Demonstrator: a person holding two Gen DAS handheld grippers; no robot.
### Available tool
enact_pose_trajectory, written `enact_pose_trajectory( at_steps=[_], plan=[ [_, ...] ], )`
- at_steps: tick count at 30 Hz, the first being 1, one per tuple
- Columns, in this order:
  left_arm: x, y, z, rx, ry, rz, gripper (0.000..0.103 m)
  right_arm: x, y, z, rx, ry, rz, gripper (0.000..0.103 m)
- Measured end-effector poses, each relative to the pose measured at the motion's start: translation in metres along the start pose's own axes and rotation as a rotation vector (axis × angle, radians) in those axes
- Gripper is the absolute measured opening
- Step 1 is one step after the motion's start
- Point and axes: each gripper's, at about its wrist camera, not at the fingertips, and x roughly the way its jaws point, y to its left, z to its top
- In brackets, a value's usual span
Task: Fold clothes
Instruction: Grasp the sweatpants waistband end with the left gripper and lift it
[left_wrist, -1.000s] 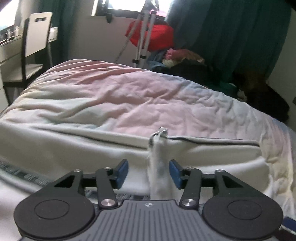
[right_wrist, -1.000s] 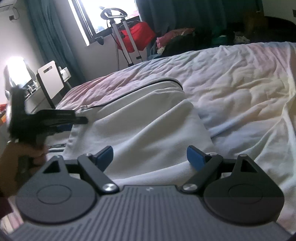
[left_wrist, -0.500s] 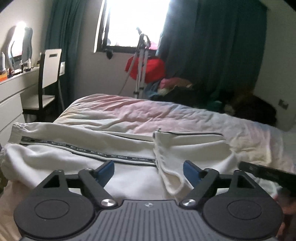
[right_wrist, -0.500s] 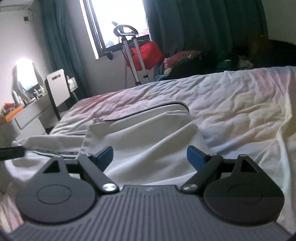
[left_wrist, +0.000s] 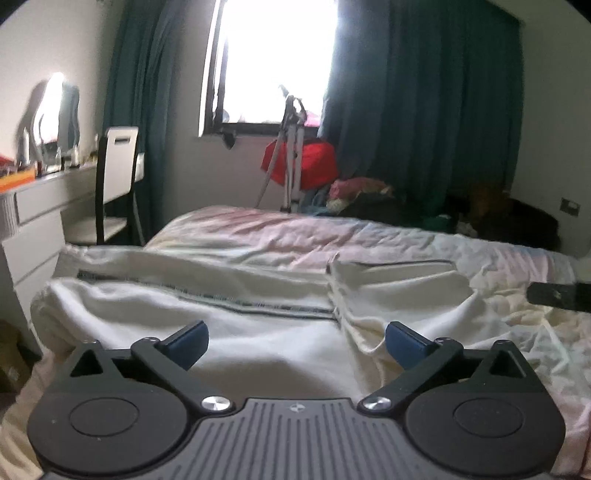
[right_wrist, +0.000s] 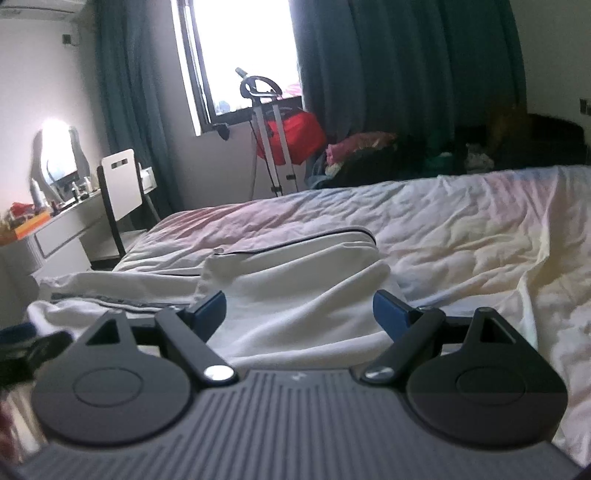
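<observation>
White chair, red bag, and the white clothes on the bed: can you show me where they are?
white chair (left_wrist: 120, 162), left wrist view, on its backrest.
red bag (right_wrist: 297, 134), right wrist view, on its front.
white clothes (left_wrist: 258, 336), left wrist view, on the flat middle.

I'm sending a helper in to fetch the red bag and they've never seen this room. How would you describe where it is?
Start at the bright window in the far wall, flanked by dark teal curtains. Directly below its sill, beyond the far edge of the bed, the red bag sits behind a silver metal stand. It is the only bright red thing there; the clothes pile beside it is pink and dark.
</observation>
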Motion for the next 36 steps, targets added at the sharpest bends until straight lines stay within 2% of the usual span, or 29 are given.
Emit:
enact_pose_trajectory(
  at_steps=[3, 6, 16, 20, 22, 24, 25, 26, 30, 31, 32, 34, 35, 36],
  plan=[
    [0.010, 0.009, -0.001, -0.030, 0.049, 0.023, 0.103, 0.005, 0.008, -0.005, -0.057, -0.003, 0.008, 0.088],
    [0.016, 0.029, 0.000, -0.134, 0.084, 0.046, 0.103, 0.014, 0.011, -0.007, -0.069, 0.014, 0.006, 0.088],
    [0.065, 0.146, -0.012, -0.782, 0.226, 0.013, 0.102, 0.020, 0.009, -0.012, -0.040, 0.052, 0.033, 0.088],
    [0.092, 0.178, -0.029, -0.998, 0.250, -0.028, 0.098, 0.026, 0.003, -0.012, -0.009, 0.075, 0.040, 0.088],
    [0.096, 0.191, -0.037, -1.080, 0.227, -0.024, 0.097, 0.030, 0.001, -0.012, -0.001, 0.086, 0.040, 0.088],
    [0.095, 0.199, -0.038, -1.110, 0.177, -0.005, 0.094, 0.034, -0.002, -0.014, 0.005, 0.099, 0.036, 0.088],
    [0.093, 0.203, -0.037, -1.108, 0.151, 0.021, 0.088, 0.036, -0.003, -0.015, 0.008, 0.106, 0.035, 0.088],
    [0.091, 0.207, -0.035, -1.091, 0.128, 0.062, 0.080, 0.038, -0.003, -0.017, 0.010, 0.114, 0.035, 0.088],
    [0.080, 0.231, -0.033, -1.095, 0.034, 0.193, 0.067, 0.055, 0.000, -0.025, -0.021, 0.126, 0.028, 0.088],
    [0.078, 0.237, -0.034, -1.102, 0.011, 0.210, 0.061, 0.061, 0.002, -0.027, -0.031, 0.127, 0.030, 0.088],
    [0.075, 0.244, -0.035, -1.109, -0.011, 0.227, 0.048, 0.067, 0.004, -0.028, -0.038, 0.128, 0.029, 0.088],
    [0.071, 0.256, -0.035, -1.107, -0.044, 0.251, 0.029, 0.076, 0.007, -0.032, -0.054, 0.123, 0.025, 0.088],
    [0.071, 0.257, -0.030, -1.067, -0.041, 0.252, 0.022, 0.081, 0.009, -0.034, -0.062, 0.119, 0.023, 0.088],
    [0.071, 0.254, -0.023, -1.014, -0.042, 0.263, 0.021, 0.087, 0.009, -0.037, -0.066, 0.130, 0.022, 0.088]
  ],
)
